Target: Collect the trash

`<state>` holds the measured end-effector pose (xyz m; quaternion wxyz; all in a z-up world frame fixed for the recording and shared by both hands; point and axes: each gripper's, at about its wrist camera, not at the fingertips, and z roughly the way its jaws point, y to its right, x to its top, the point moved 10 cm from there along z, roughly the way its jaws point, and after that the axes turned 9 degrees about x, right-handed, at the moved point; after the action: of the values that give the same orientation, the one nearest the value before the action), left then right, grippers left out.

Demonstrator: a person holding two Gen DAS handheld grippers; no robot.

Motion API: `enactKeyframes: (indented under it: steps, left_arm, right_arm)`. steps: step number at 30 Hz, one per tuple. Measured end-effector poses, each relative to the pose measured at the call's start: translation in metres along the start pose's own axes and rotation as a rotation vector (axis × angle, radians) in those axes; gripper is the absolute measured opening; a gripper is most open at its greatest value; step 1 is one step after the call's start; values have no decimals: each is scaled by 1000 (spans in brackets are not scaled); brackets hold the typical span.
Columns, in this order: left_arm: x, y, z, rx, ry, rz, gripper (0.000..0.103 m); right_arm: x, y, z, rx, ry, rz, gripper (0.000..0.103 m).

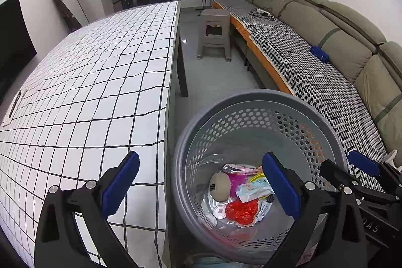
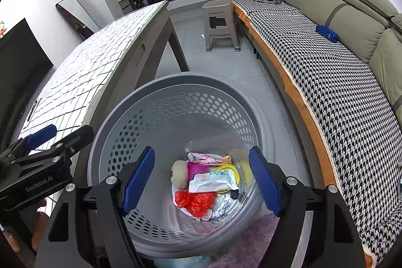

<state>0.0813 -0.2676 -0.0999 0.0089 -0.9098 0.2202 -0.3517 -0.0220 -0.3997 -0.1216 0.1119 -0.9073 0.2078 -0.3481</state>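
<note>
— While you hold both tools over the bin (image 2: 176,102), what does each one carry?

— Nothing. Your left gripper (image 1: 201,185) has its 2 blue pads spread wide, one over the table (image 1: 100,92), the other over the bin's mouth. Your right gripper (image 2: 201,177) is likewise parted, both pads inside the rim line, nothing between them.

— And the trash?

— All at the bottom of the bin: a red crumpled wrapper (image 2: 196,200), a white wipes pack (image 2: 213,182), a pink wrapper (image 2: 208,158), a beige round lump (image 2: 179,175), touching one another in 1 heap.

— Where does the bin stand?

— On the floor, just beside the table's edge, between it and the sofa (image 2: 339,82). Your right gripper shows at the bin's far rim in the left view.
</note>
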Motion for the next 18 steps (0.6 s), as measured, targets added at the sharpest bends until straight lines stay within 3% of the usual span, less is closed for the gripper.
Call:
enactKeyframes:
  steps: [18]
  left_arm:
    - [-1,-7,-3,25,-4,-16,97]
  right_arm:
    - [-2,1,-2,-6,4,6,74]
